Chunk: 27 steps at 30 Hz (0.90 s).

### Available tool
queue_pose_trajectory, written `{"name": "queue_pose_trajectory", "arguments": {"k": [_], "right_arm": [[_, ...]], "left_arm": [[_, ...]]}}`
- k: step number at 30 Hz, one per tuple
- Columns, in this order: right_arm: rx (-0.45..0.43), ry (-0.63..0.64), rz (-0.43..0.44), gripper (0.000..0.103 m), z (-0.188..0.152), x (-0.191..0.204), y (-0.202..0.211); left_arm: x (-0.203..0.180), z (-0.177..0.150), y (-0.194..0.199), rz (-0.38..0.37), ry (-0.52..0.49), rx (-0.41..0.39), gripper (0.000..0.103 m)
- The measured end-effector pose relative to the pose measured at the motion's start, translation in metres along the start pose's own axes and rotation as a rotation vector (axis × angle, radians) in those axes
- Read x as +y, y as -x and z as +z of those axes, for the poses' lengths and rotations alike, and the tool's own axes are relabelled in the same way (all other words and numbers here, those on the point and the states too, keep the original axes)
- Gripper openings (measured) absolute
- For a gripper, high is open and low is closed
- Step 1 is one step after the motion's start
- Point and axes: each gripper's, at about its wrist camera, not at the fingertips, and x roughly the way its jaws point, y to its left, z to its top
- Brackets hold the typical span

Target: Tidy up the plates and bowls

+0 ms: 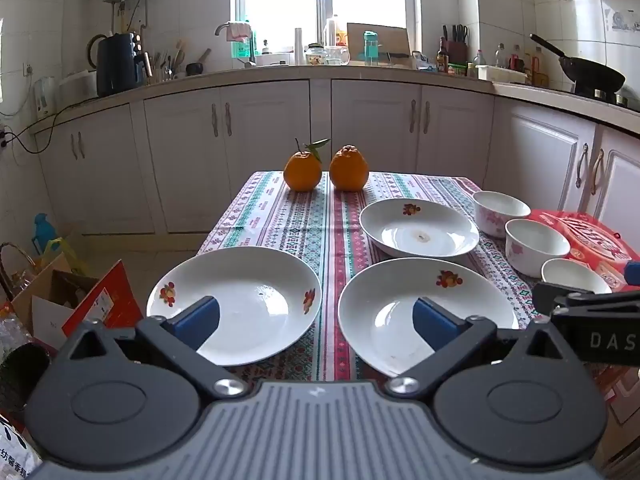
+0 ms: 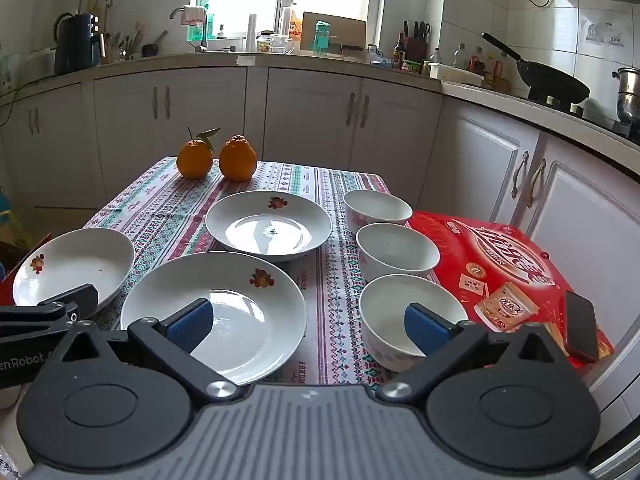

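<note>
The surface (image 2: 320,312), covered by a striped patterned cloth, carries all the tableware. At far left lies a shallow white ceramic plate with fruit motifs (image 1: 236,300); the left gripper (image 1: 316,320) hovers above its near rim, jaws released and empty. Next come two matching plates, one near (image 2: 224,312) and one farther back (image 2: 268,224). Behind them stand two oranges (image 2: 216,156) (side by side at the far edge). To the right, three white floral bowls (image 2: 394,252) form a front-to-back row just beside a red printed box (image 2: 500,256). The right gripper (image 2: 308,324) hangs before the nearest bowl (image 2: 392,312), jaws spread wide, grasping nothing.
</note>
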Motion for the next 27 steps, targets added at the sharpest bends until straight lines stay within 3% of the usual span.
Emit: {"name": "queue_pose_trajectory", "arguments": {"k": [27], "right_arm": [[0.008,-0.003,-0.003,0.103,0.0013,0.0015,0.0002]], "left_arm": [[0.0017,0.0018,0.0033,0.001,-0.001,-0.001,0.102]]}}
